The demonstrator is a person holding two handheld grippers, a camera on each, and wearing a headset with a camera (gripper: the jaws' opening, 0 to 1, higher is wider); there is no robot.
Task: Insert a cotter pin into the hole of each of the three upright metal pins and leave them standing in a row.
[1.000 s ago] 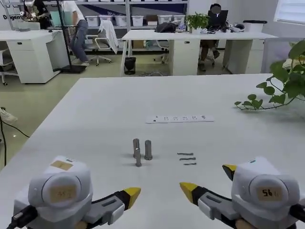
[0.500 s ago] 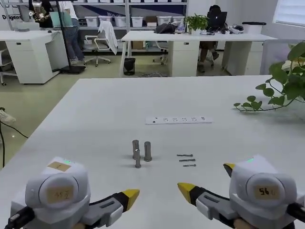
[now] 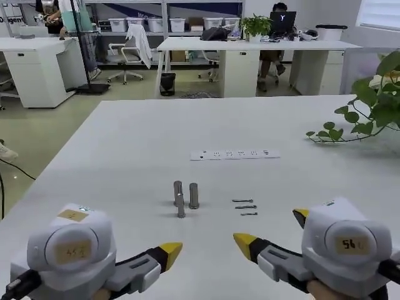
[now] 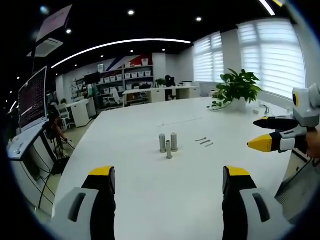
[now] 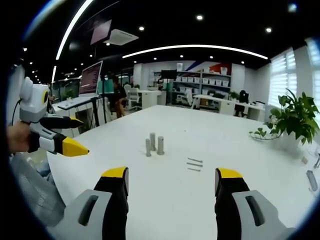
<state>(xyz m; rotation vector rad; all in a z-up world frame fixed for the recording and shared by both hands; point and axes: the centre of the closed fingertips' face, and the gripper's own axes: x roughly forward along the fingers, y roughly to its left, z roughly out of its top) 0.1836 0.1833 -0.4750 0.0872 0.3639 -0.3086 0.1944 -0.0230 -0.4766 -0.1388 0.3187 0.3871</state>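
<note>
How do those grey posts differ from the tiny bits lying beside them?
The metal pins stand upright, clustered; the cotter pins lie flat, one behind another. The metal pins are thick cylinders; the cotter pins thin slivers. Both come in threes, on the white table.

Bright, even ceiling lighting, soft shadows (gripper views bend at edges).
</note>
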